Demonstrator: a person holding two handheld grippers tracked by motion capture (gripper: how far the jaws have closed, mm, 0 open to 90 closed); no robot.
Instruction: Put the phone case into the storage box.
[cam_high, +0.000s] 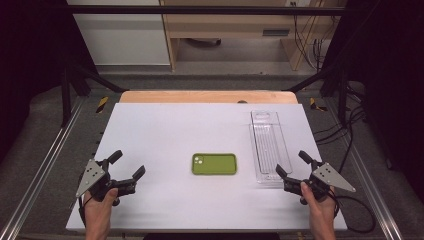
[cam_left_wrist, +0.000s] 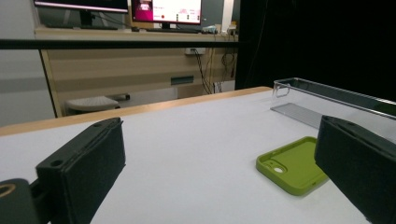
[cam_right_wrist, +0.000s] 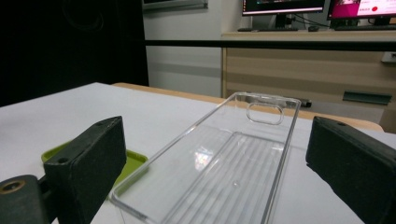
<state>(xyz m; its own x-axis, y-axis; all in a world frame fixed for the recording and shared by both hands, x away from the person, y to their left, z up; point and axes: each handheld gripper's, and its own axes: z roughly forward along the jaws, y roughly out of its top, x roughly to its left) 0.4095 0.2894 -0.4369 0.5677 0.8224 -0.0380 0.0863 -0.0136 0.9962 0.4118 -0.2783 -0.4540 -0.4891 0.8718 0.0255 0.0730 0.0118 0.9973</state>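
Note:
A green phone case (cam_high: 214, 164) lies flat in the middle of the white table (cam_high: 165, 130), camera cutout to the left. A clear plastic tray (cam_high: 268, 146) lies lengthwise at the right. My left gripper (cam_high: 127, 165) rests at the front left, open, nothing between its jaws; in its own view the green phone case (cam_left_wrist: 292, 165) lies ahead to the right, with the clear tray (cam_left_wrist: 327, 100) beyond. My right gripper (cam_high: 292, 163) sits at the front right, open, just short of the tray's near end. The clear tray (cam_right_wrist: 224, 161) runs forward between its jaws, the green case (cam_right_wrist: 133, 161) at left.
Metal rails (cam_high: 45, 160) run along both table sides. Cables (cam_high: 350, 125) hang off the right edge. A wooden desk (cam_high: 235, 25) with monitors stands beyond the table's far edge.

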